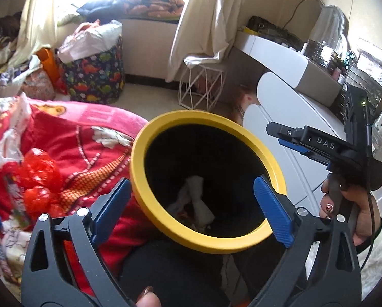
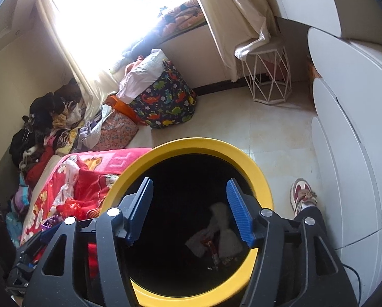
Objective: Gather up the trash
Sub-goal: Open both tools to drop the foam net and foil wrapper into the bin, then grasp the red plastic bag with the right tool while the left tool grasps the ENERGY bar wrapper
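Both grippers hang over a yellow-rimmed bin (image 1: 207, 179) beside a red-blanketed bed (image 1: 70, 138). The left gripper (image 1: 191, 199) and right gripper (image 2: 191, 209) have their fingers spread, nothing between them. White crumpled trash (image 2: 224, 232) lies at the bin's dark bottom.

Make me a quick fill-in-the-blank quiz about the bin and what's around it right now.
1. The rim of the trash bin is coloured ____.
2. The crumpled paper lies ____ the bin.
3. Both the left gripper and the right gripper are ____.
4. The fabric basket on the floor is printed with ____.

Missing words: yellow; inside; open; dinosaurs
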Demonstrator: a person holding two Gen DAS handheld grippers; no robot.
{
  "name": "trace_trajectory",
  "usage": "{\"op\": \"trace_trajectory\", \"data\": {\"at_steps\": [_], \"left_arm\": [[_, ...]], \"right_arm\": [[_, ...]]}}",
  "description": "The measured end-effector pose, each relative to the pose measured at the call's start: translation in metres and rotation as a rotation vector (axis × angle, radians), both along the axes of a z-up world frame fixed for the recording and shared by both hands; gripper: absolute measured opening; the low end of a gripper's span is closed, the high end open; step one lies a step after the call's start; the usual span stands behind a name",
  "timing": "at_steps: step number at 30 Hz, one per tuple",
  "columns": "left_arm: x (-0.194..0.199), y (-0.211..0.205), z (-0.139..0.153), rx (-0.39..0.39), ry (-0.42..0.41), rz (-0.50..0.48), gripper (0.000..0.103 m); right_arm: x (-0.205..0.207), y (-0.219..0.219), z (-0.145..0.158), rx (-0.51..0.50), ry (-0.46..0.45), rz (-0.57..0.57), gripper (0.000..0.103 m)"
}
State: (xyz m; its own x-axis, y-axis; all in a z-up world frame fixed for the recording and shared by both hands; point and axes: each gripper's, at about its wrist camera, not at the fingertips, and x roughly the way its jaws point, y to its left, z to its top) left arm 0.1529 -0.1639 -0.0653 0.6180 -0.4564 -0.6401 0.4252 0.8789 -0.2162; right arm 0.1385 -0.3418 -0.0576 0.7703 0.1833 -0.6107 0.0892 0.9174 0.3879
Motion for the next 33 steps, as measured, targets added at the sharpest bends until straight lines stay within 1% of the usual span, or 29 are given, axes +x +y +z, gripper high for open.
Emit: {"op": "trace_trajectory", "data": {"at_steps": [6,9,15,21,33], "left_arm": [[-0.009,0.013,0.013,0.021,-0.064,0.037,0.092],[-0.013,0.024,0.019,0.035,-0.095,0.069,0.092],[-0.017,0.047,0.031,0.032,-0.14,0.126,0.092],[-0.021,0.069,0.041,0.014,-0.163,0.172,0.092],[-0.03,0.105,0.046,0.002,-0.186,0.251,0.092]], "right_arm": [[-0.006,0.019,0.017,-0.033,-0.063,0.027,0.07],[-0.01,0.029,0.025,-0.047,-0.095,0.049,0.072],[-0.016,0.052,0.04,-0.075,-0.152,0.087,0.077],[-0.022,0.075,0.051,-0.091,-0.202,0.133,0.083],[-0.026,0.11,0.062,-0.124,-0.255,0.214,0.086]]}}
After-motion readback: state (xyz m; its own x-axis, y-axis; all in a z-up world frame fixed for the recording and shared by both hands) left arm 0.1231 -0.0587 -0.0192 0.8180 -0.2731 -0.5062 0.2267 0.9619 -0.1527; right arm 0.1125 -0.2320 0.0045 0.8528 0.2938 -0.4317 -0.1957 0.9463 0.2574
